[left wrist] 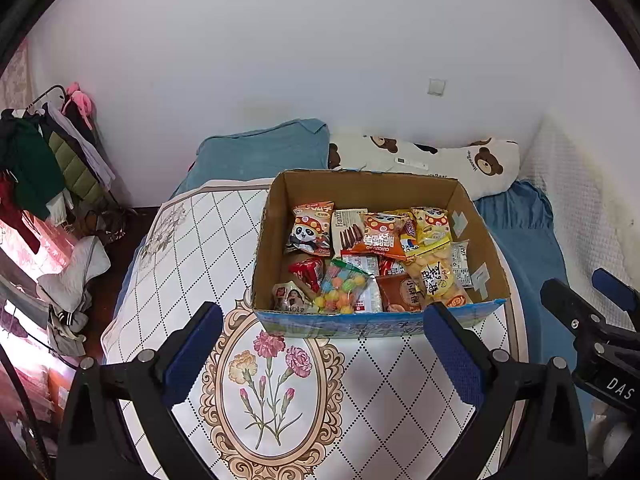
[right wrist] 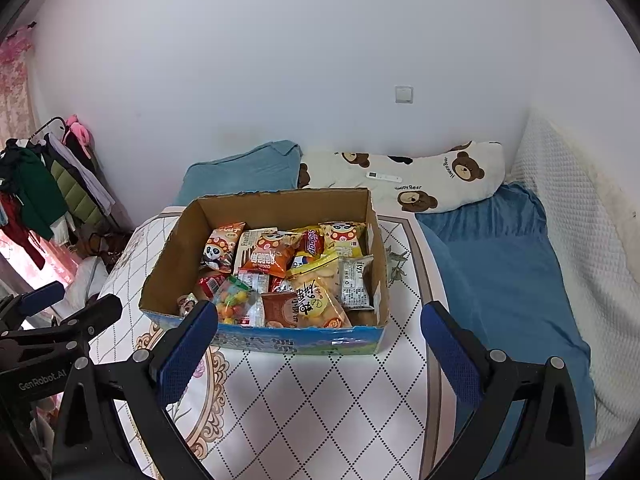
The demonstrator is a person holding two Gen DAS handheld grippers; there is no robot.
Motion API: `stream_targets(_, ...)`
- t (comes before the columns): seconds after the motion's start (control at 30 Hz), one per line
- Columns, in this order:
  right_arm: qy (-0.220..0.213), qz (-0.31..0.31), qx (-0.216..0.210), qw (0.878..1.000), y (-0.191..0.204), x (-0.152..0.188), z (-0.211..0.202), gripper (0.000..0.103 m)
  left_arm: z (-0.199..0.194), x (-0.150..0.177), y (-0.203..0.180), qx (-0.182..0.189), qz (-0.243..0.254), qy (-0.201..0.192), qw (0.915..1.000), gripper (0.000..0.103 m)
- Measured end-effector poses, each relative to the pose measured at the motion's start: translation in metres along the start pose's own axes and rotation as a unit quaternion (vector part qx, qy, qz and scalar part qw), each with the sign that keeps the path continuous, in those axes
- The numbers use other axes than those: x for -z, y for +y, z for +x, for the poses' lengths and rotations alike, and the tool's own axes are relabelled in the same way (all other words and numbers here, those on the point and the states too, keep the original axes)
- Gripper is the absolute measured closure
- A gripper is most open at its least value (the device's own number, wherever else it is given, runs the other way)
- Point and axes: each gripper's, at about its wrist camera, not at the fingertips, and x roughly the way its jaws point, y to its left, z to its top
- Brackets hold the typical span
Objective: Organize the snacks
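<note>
An open cardboard box (left wrist: 362, 188) with a blue printed front sits on the patterned table (left wrist: 192, 248), toward its far right corner, and it is crammed with snack packets. Along the box's far side stand a panda-print bag (left wrist: 309, 229), a brown-and-white wafer pack (left wrist: 347, 231), an orange chip bag (left wrist: 383, 236) and a yellow bag (left wrist: 432, 224). Nearer the front wall lie a clear bag of coloured candy balls (left wrist: 343, 288), a small red packet (left wrist: 307, 273), a brown packet (left wrist: 404, 293) and a yellow bag of puffs (left wrist: 438, 280); a small white packet with a printed face (left wrist: 289, 298) is tucked into the front left corner. Both grippers hover over the near part of the table, short of the box, touching nothing. The left gripper (left wrist: 323, 354) has its blue-padded fingers spread wide apart with nothing between them, above the oval flower motif (left wrist: 270, 376) printed on the tabletop. The right gripper (right wrist: 319, 352) is likewise wide open and empty, in front of the box's blue wall. Behind the table a bed carries a blue blanket (right wrist: 504, 248), a teal pillow (left wrist: 264, 152) and a bear-print pillow (right wrist: 420, 176) with a white remote (right wrist: 384, 177) lying on it. A clothes rack (left wrist: 52, 152) hung with garments stands at the left by the white wall.
</note>
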Motion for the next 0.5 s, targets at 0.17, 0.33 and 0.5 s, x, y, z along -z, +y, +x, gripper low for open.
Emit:
stream_targets(0.17,0.003,0.001,0.0,1.0,0.0016,0.0016,0.0011,0.0,-0.0005,-0.0002,-0.0002,0.001,0.0,0.0,1.0,0.001)
stream_targets(0.33,0.003,0.002,0.0,1.0,0.0012,0.0016,0.0009,0.0,-0.0019,-0.0002,-0.0015,0.003,-0.001,0.002,1.0,0.001)
stream_targets(0.5,0.002,0.001,0.001,1.0,0.0031,0.0019,0.0004,0.0,-0.0044,0.0011,-0.0003,0.001,-0.005,-0.002,1.0,0.001)
